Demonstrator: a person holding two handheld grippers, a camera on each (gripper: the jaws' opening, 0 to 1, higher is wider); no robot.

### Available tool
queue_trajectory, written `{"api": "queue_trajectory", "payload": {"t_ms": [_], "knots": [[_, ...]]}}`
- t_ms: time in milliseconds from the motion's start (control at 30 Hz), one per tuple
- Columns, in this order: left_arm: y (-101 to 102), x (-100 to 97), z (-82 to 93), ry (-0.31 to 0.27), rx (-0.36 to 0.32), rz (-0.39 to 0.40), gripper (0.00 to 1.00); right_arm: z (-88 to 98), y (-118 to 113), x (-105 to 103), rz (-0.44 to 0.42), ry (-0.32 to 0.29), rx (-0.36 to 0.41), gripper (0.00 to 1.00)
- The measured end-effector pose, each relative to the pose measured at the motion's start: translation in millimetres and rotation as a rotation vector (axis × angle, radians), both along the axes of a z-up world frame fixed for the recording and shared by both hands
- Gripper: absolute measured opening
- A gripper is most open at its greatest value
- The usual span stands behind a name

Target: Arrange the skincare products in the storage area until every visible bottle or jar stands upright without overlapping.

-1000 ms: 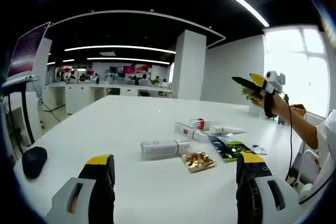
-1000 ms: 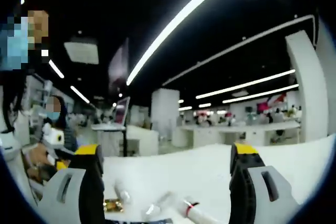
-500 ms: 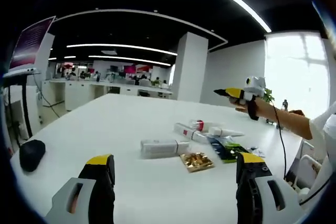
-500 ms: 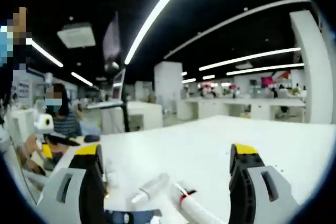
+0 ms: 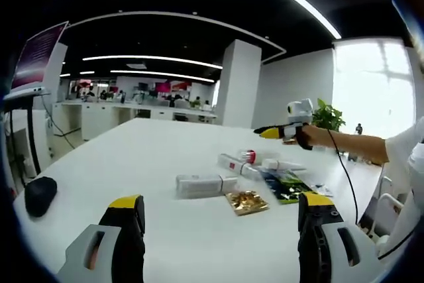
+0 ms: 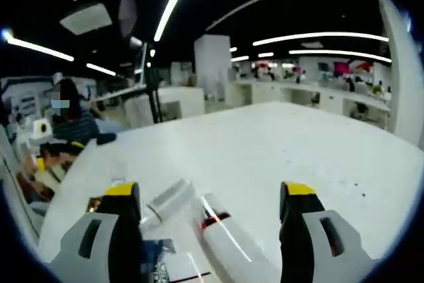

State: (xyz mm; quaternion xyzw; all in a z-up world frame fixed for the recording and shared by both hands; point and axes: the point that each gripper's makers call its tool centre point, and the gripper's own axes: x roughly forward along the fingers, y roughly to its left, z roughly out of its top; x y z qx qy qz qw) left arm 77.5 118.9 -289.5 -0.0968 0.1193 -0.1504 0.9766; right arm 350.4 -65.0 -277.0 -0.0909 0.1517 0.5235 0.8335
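Both claws spread, holding nothing: left claw (image 5: 220,230), right claw (image 6: 207,213). Tubes (image 5: 265,162) and box (image 5: 205,185) lying flat on white desk (image 5: 132,164).

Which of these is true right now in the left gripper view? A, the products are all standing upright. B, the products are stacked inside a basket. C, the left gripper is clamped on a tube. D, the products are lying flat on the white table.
D: the white box, the tubes and the gold packet all lie flat on the white table.
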Motion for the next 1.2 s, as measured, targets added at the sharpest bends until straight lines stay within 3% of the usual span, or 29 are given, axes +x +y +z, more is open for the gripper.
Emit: {"api": "queue_trajectory", "payload": {"t_ms": [100, 367, 600, 933, 1067, 1200], "knots": [[0, 1.0, -0.5, 0.000, -0.002, 0.003, 0.99, -12.9, 3, 3, 0.002, 0.024, -0.044, 0.83], [-2, 2.3, -1.6, 0.002, -0.002, -0.001, 0.99, -33.3, 13, 4, 0.067, -0.020, -0.216, 0.78], [0, 2.1, -2.6, 0.004, -0.002, 0.005, 0.99, -50.0, 15, 0, 0.092, 0.000, -0.305, 0.71], [1, 2.9, -3.2, 0.006, -0.004, 0.008, 0.99, -65.1, 19, -3, 0.126, 0.064, -0.369, 0.55], [-1, 3.9, -3.6, 0.010, 0.001, 0.004, 0.99, -72.3, 16, -1, 0.153, 0.037, -0.462, 0.52], [-1, 4.1, -2.1, 0.007, -0.001, 0.004, 0.99, -76.1, 19, 0, 0.161, 0.040, -0.494, 0.49]]}}
